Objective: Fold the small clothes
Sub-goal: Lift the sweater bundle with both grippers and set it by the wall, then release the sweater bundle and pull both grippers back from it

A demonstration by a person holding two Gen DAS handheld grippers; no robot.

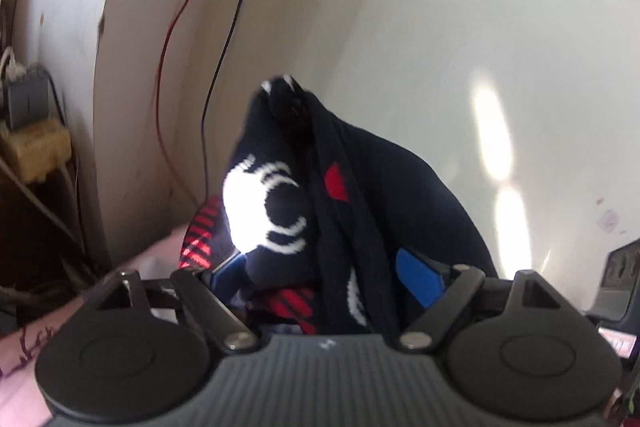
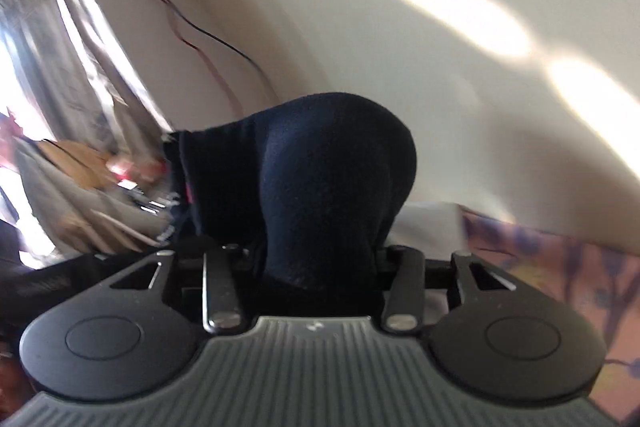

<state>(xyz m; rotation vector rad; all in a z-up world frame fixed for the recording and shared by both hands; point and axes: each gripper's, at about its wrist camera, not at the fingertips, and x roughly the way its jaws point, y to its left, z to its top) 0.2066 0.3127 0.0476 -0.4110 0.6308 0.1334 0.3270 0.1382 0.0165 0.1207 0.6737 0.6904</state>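
1. The off-white painted wall is seen behind everything; red and black wires hang down it.
2. A pink patterned cloth surface lies below the wall.
3. The dark navy knitted garment with white and red motifs is bunched, lifted against the wall.
4. It drapes over the left gripper and right gripper; whether either clamps it cannot be told.
5. It should be lowered flat, edges aligned, before creasing.

A dark patterned garment is seen bunched between the left gripper's blue-padded fingers at lower centre
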